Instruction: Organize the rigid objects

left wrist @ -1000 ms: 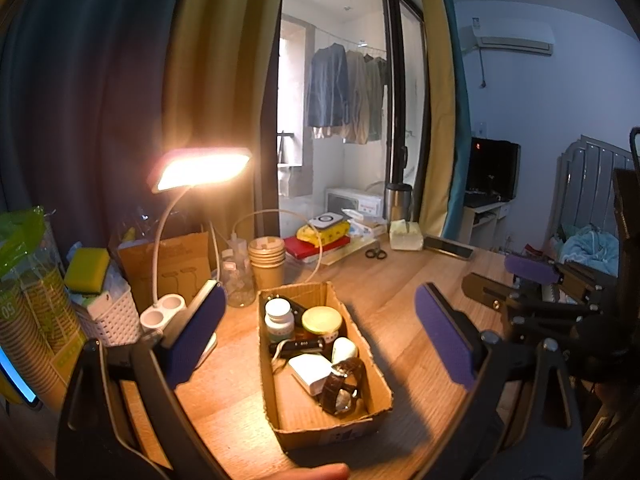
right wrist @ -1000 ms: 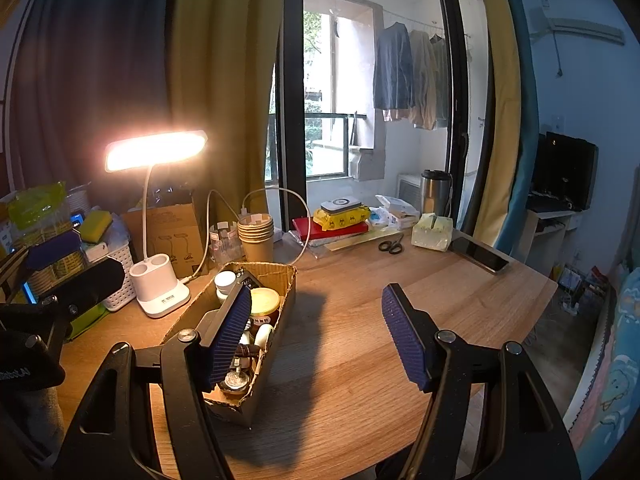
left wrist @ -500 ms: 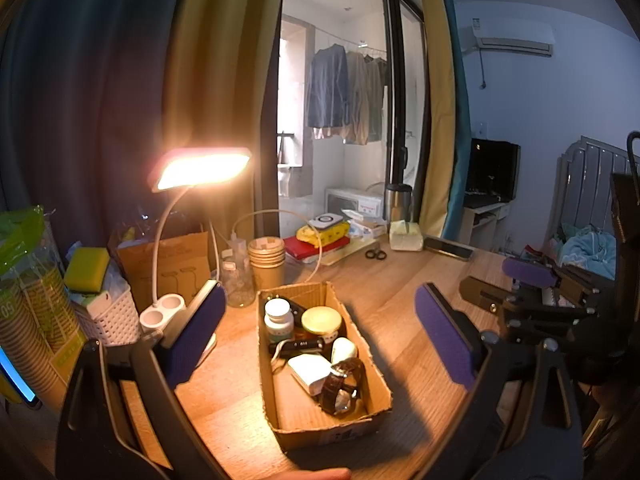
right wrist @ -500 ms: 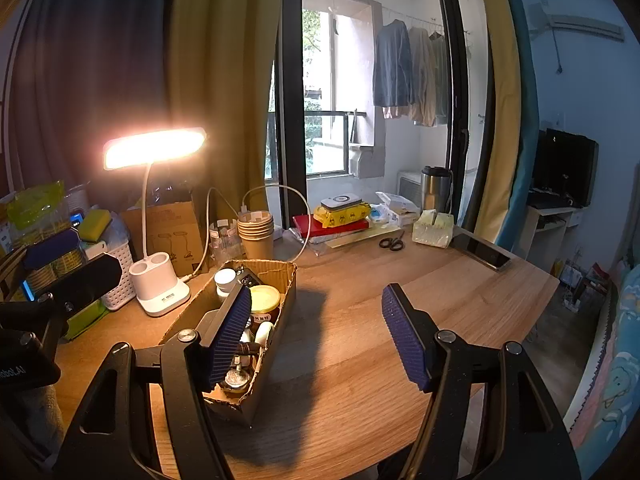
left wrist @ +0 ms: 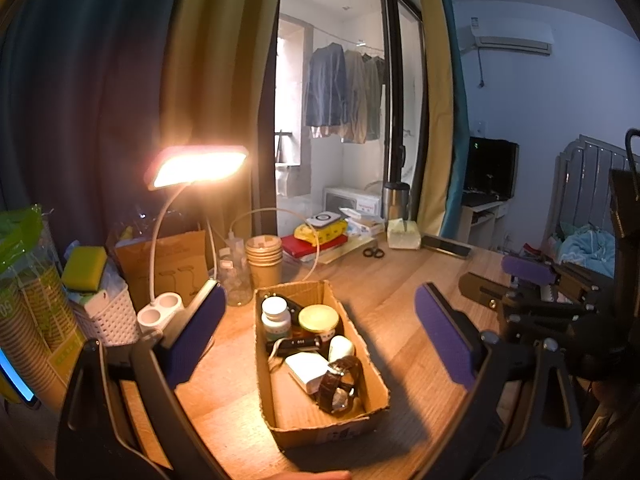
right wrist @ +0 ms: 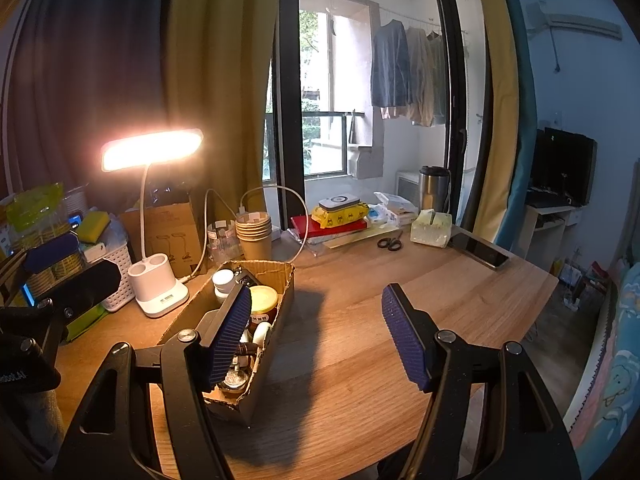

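Cardboard box (left wrist: 320, 420) on the tabletop (right wrist: 400, 280) right of the lit lamp (left wrist: 160, 312) holds a white-capped bottle (left wrist: 275, 316), yellow-lid jar (left wrist: 319, 319), white charger (left wrist: 306, 370) and wristwatch (left wrist: 340, 384) (smaller bits unclear). Left gripper (left wrist: 320, 340) hovers over the box, jaws wide apart and empty. Right gripper (right wrist: 316, 336), right of the box, also gapes empty.
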`<state>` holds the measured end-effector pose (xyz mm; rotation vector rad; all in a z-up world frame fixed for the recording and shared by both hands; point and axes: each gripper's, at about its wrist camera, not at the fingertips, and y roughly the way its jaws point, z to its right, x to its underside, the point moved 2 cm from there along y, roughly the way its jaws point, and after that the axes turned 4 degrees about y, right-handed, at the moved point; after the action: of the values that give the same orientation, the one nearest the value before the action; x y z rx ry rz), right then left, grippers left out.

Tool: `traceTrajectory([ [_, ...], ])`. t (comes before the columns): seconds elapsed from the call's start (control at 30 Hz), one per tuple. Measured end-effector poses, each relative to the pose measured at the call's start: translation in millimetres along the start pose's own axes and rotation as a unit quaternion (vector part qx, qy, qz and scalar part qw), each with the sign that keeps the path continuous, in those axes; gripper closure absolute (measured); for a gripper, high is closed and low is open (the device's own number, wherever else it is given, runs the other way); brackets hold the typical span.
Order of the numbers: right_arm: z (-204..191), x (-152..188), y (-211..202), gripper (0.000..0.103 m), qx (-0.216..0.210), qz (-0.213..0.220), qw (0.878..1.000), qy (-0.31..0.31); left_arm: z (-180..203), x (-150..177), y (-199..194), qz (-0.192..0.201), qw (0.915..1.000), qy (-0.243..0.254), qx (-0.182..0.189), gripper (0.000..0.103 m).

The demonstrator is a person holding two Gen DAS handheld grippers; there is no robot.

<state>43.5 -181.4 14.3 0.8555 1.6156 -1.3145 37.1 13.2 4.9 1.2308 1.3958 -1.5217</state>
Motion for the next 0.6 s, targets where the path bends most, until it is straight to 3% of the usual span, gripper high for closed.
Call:
traceTrajectory([
  [0.6, -1.2, 0.6, 0.0, 0.032, -0.001, -0.001, 1.0, -0.001, 1.9, -1.2, 0.0, 0.0, 1.0, 0.002, 0.003, 0.006],
])
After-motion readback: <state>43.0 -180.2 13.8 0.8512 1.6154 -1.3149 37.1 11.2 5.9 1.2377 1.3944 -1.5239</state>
